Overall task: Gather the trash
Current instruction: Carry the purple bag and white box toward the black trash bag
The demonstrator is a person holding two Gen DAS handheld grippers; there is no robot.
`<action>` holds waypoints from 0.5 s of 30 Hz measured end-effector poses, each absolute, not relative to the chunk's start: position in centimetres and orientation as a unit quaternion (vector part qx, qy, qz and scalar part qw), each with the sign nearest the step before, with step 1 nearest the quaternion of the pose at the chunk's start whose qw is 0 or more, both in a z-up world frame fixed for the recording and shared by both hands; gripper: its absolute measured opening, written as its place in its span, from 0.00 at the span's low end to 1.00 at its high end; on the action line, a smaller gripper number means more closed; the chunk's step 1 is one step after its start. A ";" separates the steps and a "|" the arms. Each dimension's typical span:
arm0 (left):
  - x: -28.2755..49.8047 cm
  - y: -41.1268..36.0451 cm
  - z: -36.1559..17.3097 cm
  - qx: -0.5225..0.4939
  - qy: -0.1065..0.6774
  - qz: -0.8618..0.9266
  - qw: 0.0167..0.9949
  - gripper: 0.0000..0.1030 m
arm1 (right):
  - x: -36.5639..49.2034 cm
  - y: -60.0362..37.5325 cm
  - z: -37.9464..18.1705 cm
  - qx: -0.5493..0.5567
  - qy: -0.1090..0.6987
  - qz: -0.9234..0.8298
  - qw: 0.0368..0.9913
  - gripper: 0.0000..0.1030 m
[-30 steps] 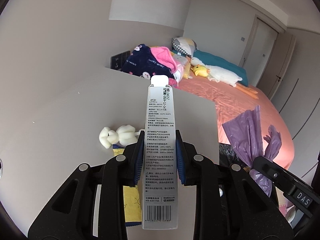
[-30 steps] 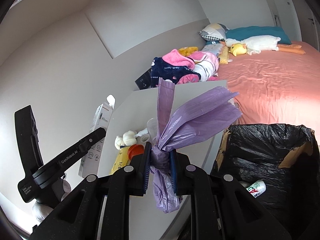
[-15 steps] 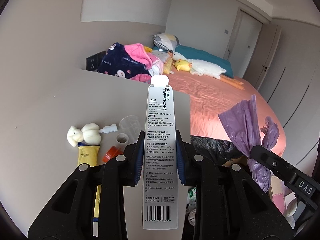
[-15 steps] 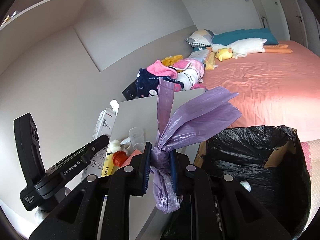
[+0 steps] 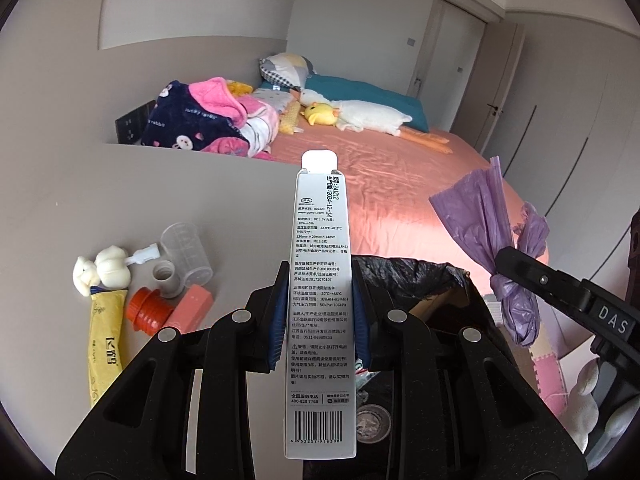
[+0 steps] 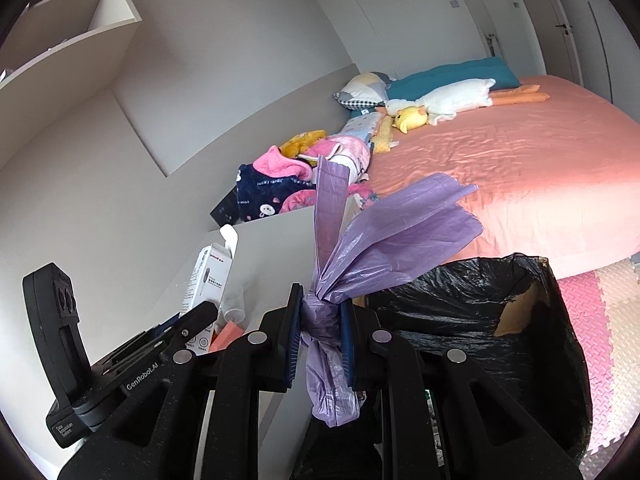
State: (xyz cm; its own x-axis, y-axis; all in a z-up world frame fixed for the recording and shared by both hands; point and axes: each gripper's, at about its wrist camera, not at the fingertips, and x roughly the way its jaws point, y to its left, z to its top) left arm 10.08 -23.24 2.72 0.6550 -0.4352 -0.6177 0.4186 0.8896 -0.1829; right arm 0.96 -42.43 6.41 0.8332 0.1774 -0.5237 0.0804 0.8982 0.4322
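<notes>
My left gripper (image 5: pixel 320 316) is shut on a tall white thermometer box (image 5: pixel 321 280), held upright above the near edge of the black-lined trash bin (image 5: pixel 420 280). My right gripper (image 6: pixel 320 340) is shut on the knot of a purple plastic bag (image 6: pixel 384 240), held above the left rim of the bin (image 6: pixel 520 320). The box also shows in the right wrist view (image 6: pixel 208 276), and the purple bag in the left wrist view (image 5: pixel 492 216). Trash lies inside the bin.
On the grey table (image 5: pixel 120 184) lie a yellow tube (image 5: pixel 105 344), an orange cap (image 5: pixel 146 314), a pink box (image 5: pixel 192 304), a clear measuring cup (image 5: pixel 186 248) and a white plush (image 5: pixel 102 274). A bed (image 6: pixel 520 152) with clothes and toys stands behind.
Both grippers have moved right, from over the table toward the bin. The bin now lies under the box and the purple bag. Both grips are unchanged.
</notes>
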 end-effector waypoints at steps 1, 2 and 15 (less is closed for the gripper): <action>9.9 -23.6 2.7 -0.010 0.343 -0.241 0.908 0.27 | 0.9 -42.8 6.4 0.226 0.287 0.022 0.931 0.18; 9.8 -23.9 2.6 -0.007 0.344 -0.246 0.906 0.27 | 0.8 -43.1 6.3 0.229 0.286 0.019 0.930 0.18; 8.1 -27.6 1.5 0.007 0.366 -0.328 0.871 0.27 | -0.1 -46.5 5.2 0.249 0.291 -0.022 0.924 0.18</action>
State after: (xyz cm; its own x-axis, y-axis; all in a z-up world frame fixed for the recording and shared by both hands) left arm 8.06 -27.65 1.53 0.5179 -0.5659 -0.6415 0.5755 0.7853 -0.2282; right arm -0.08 -46.48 5.21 0.8299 0.1036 -0.5483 0.1855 0.8755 0.4462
